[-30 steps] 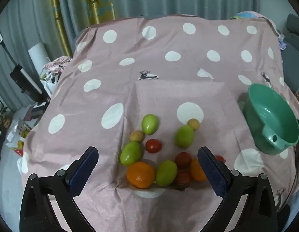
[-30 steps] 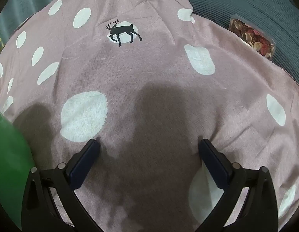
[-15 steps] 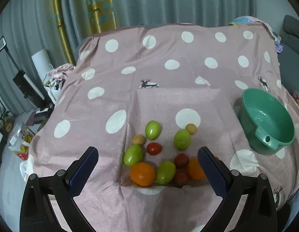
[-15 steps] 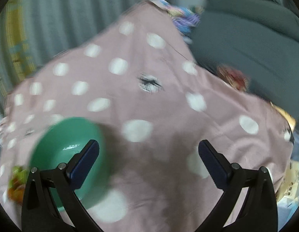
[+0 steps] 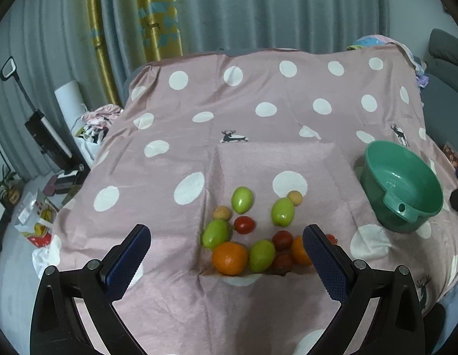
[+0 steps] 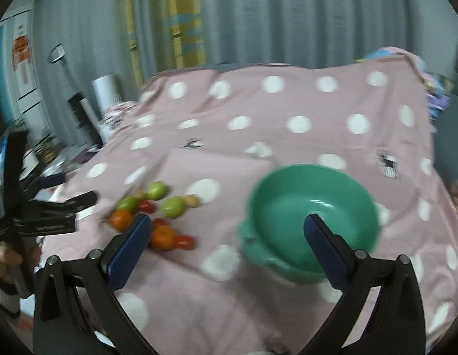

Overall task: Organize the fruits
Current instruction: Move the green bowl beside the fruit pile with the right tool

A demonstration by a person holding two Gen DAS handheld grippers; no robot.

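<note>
A cluster of fruit lies on the pink dotted cloth (image 5: 258, 112): an orange (image 5: 230, 258), several green fruits (image 5: 242, 199), red tomatoes (image 5: 244, 224) and two small tan fruits. An empty green bowl (image 5: 402, 182) stands to their right. My left gripper (image 5: 226, 261) hovers open above the near side of the pile, holding nothing. In the blurred right wrist view my right gripper (image 6: 227, 242) is open and empty, raised above the cloth between the fruit pile (image 6: 152, 210) and the green bowl (image 6: 313, 219). The left gripper (image 6: 48, 213) shows at that view's left edge, held by a hand.
Grey curtains with a yellow panel (image 5: 158, 14) hang behind the table. Left of the table, the floor holds a pile of clothes (image 5: 96, 121), a white roll, a stick vacuum (image 5: 36, 112) and boxes. A grey sofa (image 5: 445, 68) stands on the right.
Both grippers rose and pulled back. The right view swung from bare cloth near the sofa round to the bowl and the fruit. Fruit and bowl have not moved.
</note>
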